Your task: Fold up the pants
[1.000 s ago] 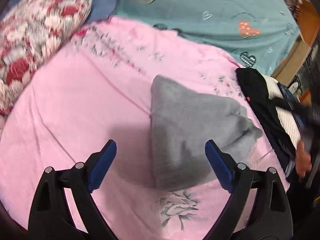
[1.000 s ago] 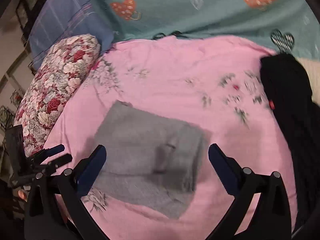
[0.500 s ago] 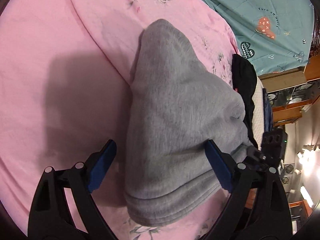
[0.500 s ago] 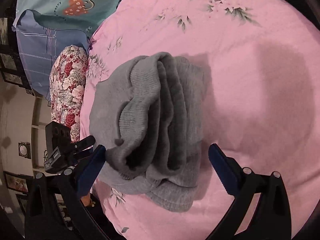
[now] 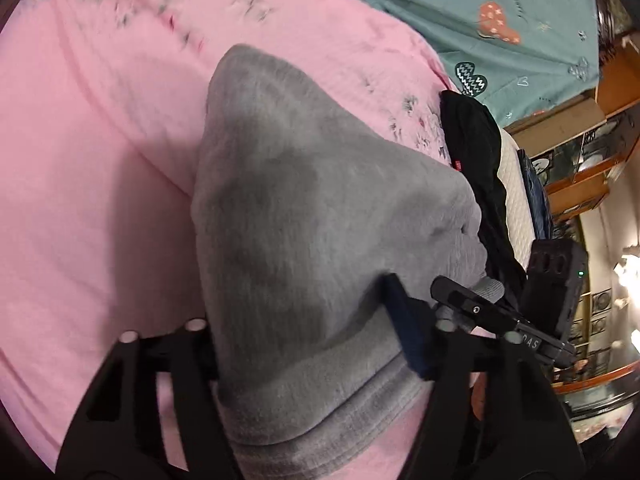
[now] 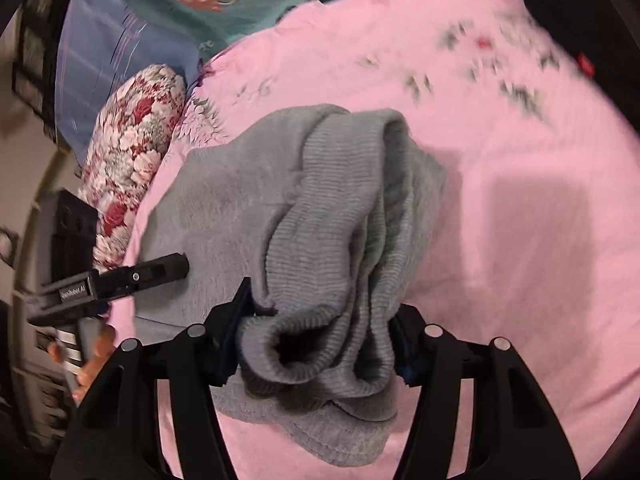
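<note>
Both the left gripper (image 5: 308, 344) and the right gripper (image 6: 316, 336) have jaws clamped on the folded soft grey fleece pants (image 5: 320, 216); to keep the layers between the jaws aligned, both should move together.

pink sheet (image 5: 100, 168), floral pillow (image 6: 132, 160), black garment (image 5: 476, 148)

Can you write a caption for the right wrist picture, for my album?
Right gripper pinching folded gray pants on a pink blanket.

The folded pants (image 5: 304, 240) lie on the bed (image 5: 100, 160); a pillow (image 6: 132, 160) lies left, a dark garment (image 5: 476, 148) right.
</note>
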`<state>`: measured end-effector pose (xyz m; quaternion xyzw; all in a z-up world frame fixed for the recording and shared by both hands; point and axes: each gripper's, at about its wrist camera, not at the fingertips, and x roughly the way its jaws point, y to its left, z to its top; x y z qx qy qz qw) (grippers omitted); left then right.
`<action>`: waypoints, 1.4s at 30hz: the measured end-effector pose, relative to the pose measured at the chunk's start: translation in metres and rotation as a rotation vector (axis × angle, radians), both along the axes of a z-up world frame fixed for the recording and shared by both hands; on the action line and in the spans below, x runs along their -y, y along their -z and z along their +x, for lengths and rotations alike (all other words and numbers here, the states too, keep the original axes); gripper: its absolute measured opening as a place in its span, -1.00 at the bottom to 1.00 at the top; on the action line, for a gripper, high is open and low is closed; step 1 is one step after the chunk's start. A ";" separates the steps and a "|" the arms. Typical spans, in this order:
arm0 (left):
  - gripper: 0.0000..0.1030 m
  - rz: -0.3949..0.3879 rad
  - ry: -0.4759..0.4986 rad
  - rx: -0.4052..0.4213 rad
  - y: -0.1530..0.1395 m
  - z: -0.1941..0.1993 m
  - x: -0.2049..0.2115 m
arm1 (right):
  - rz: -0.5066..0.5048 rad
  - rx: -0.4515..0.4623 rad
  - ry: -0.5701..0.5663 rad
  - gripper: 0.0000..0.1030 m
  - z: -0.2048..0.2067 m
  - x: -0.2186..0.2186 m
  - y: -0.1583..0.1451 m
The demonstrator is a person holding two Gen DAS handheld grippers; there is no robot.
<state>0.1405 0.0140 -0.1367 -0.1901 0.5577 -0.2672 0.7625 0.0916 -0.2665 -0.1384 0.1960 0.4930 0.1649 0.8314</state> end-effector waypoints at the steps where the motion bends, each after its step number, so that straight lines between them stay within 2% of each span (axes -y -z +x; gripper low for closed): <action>1: 0.02 0.014 0.004 0.012 -0.006 0.000 0.000 | -0.021 0.012 -0.005 0.16 0.002 -0.003 -0.007; 4: -0.01 0.047 0.015 0.044 -0.027 0.019 0.001 | -0.014 0.037 -0.004 0.16 0.025 -0.002 -0.027; 6: -0.01 0.040 0.004 0.067 -0.044 0.047 -0.001 | -0.012 0.079 0.005 0.16 0.053 0.000 -0.044; 11: -0.01 0.055 -0.027 0.142 -0.074 0.147 0.006 | -0.010 0.158 0.027 0.16 0.146 0.001 -0.073; 15: 0.00 0.055 -0.066 0.155 -0.068 0.223 0.012 | -0.019 0.177 0.041 0.16 0.227 0.003 -0.066; 19: 0.00 0.058 -0.060 0.166 -0.045 0.278 0.022 | -0.038 0.192 0.035 0.17 0.271 0.007 -0.050; 21: 0.03 0.053 -0.046 0.169 -0.031 0.293 0.018 | -0.022 0.172 0.034 0.22 0.285 0.012 -0.035; 23: 0.36 0.037 -0.044 0.159 -0.011 0.305 0.012 | 0.022 0.145 0.053 0.52 0.293 0.015 -0.016; 24: 0.73 0.029 -0.053 0.175 -0.005 0.308 0.009 | 0.048 0.140 0.066 0.72 0.294 0.018 -0.010; 25: 0.87 0.042 -0.065 0.186 -0.002 0.308 0.007 | 0.063 0.133 0.082 0.81 0.292 0.021 -0.005; 27: 0.84 0.041 -0.065 0.191 -0.002 0.302 0.003 | 0.052 0.114 0.091 0.81 0.288 0.020 -0.010; 31: 0.84 0.110 -0.076 0.318 -0.049 0.264 -0.001 | -0.083 0.207 0.125 0.82 0.256 0.013 -0.065; 33: 0.86 0.172 -0.121 0.388 -0.085 0.231 -0.003 | -0.148 0.250 0.176 0.92 0.231 0.010 -0.095; 36: 0.93 0.345 -0.233 0.495 -0.134 0.167 0.004 | -0.233 0.324 0.262 0.97 0.178 0.002 -0.136; 38: 0.96 0.398 -0.275 0.551 -0.155 0.122 0.009 | -0.306 0.347 0.293 0.97 0.145 -0.003 -0.151; 42: 0.96 0.464 -0.316 0.582 -0.163 0.044 0.014 | -0.406 0.373 0.326 0.97 0.082 -0.010 -0.158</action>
